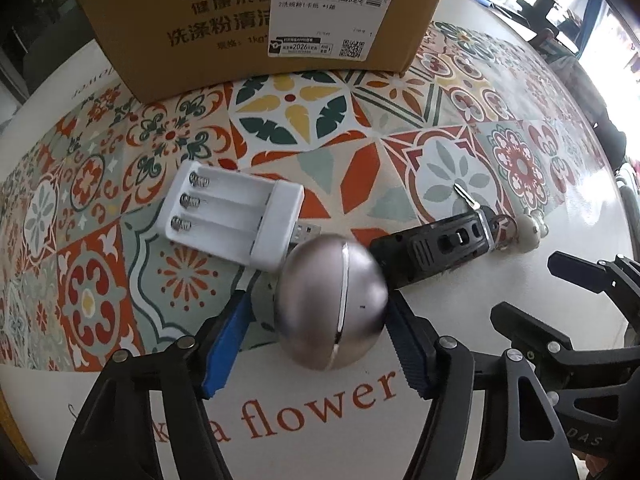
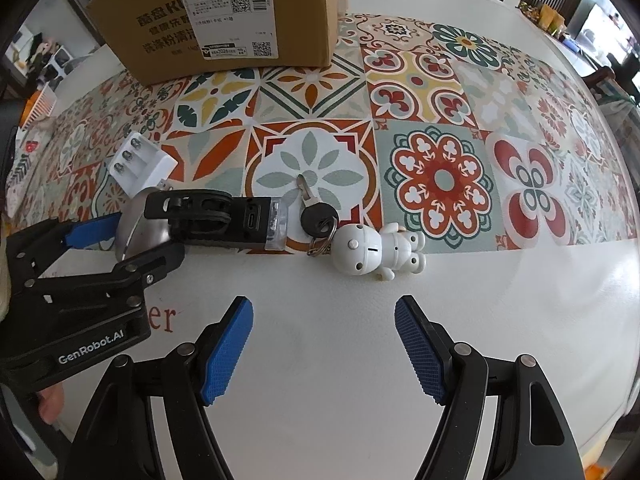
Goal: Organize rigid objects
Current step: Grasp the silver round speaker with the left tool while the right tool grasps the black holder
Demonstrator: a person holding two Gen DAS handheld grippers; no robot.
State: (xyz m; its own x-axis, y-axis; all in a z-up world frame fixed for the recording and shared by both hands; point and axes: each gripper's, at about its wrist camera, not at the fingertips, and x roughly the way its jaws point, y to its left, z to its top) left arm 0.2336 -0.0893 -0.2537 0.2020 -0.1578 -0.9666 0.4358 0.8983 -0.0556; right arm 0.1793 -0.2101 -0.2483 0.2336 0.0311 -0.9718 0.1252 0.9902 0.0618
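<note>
A silver metal ball [image 1: 332,304] sits between the fingers of my left gripper [image 1: 320,340]; the right pad touches it, while a gap shows at the left pad [image 1: 226,344]. The ball is blurred. It also shows in the right wrist view [image 2: 138,224], between the left gripper's fingers. Behind it lie a white battery holder [image 1: 236,216], a black bike light [image 1: 436,244], and a key [image 2: 316,210] on a ring with a white bear figure [image 2: 376,252]. My right gripper [image 2: 324,344] is open and empty, over bare white table short of the bear.
A cardboard box [image 1: 256,20] stands at the back of the patterned mat [image 1: 360,152]. The white table [image 2: 520,320] curves away on the right. My right gripper's fingers show at the right edge of the left wrist view [image 1: 580,280].
</note>
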